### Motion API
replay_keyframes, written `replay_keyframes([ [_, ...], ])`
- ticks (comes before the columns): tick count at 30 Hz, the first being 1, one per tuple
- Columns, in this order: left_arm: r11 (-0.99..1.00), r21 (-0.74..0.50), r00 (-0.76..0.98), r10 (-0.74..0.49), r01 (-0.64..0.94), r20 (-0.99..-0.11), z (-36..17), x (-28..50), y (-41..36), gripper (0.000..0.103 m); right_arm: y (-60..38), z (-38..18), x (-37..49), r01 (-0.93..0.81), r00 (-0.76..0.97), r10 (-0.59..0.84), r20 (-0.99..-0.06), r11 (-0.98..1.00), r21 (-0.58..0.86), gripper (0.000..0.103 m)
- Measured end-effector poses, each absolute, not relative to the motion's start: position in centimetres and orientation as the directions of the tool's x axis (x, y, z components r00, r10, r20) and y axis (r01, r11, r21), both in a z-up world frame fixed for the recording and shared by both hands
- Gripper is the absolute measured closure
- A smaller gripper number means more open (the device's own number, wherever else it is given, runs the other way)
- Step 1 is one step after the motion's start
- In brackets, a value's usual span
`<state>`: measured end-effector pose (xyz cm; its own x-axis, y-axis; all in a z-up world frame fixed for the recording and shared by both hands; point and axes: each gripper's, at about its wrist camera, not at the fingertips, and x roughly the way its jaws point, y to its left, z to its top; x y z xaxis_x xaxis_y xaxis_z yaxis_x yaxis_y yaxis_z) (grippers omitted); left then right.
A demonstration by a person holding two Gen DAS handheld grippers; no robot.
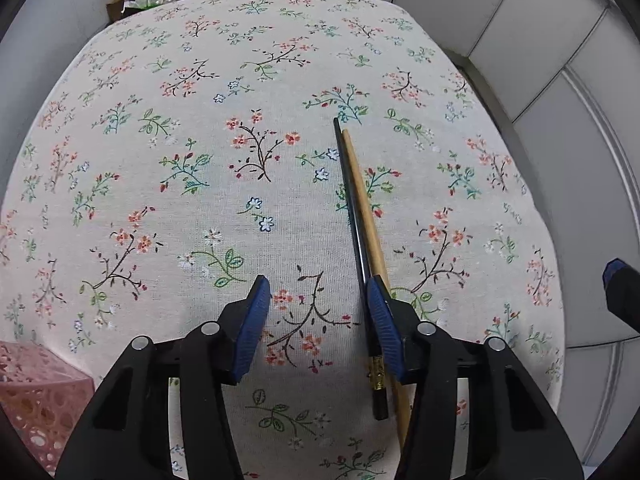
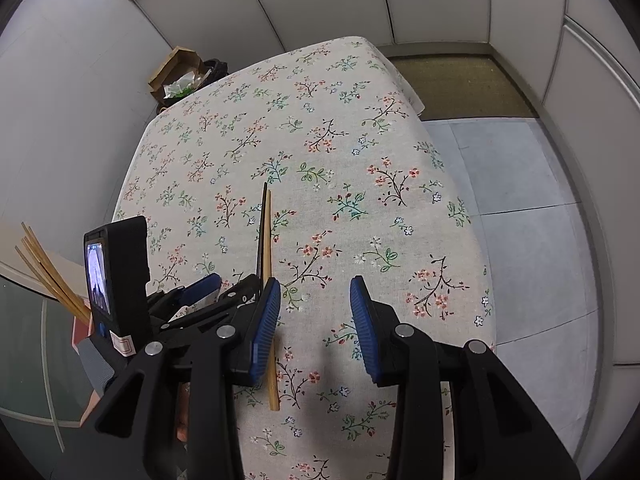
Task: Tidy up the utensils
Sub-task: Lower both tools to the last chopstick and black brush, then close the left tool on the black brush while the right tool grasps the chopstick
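Observation:
A black chopstick (image 1: 352, 208) and a wooden chopstick (image 1: 362, 196) lie side by side on the floral tablecloth (image 1: 200, 140). My left gripper (image 1: 318, 304) is open just above the cloth, with its right finger (image 1: 382, 320) over the near ends of both sticks. In the right wrist view the wooden chopstick (image 2: 269, 236) and the black chopstick (image 2: 262, 232) lie by my right gripper's left finger (image 2: 264, 324). My right gripper (image 2: 316, 300) is open and empty. The left gripper (image 2: 200, 292) shows to its left.
A pink perforated holder (image 1: 36, 392) stands at the near left table corner, with several wooden chopsticks (image 2: 52, 272) standing in it. A cardboard box (image 2: 180, 72) with rubbish sits on the floor behind the table. The table's right edge (image 2: 472, 216) drops to grey floor.

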<state>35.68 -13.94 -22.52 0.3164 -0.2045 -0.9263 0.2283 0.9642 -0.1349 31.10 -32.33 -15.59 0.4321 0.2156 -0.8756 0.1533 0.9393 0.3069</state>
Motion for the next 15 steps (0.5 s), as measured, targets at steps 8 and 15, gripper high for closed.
replay_keyframes([
  [8,0.948,-0.226,0.291,-0.286,0.223,-0.913,-22.27,36.08,-13.85,0.071,-31.96,-15.69,31.27,0.152,0.427,0.208,-0.88,0.943,0.297,0.066],
  [15,0.955,-0.186,0.288,-0.249,0.23,-0.925,-22.76,35.99,-13.97,0.073,-31.94,-15.69,31.34,0.154,0.425,0.199,-0.883,0.945,0.287,0.066],
])
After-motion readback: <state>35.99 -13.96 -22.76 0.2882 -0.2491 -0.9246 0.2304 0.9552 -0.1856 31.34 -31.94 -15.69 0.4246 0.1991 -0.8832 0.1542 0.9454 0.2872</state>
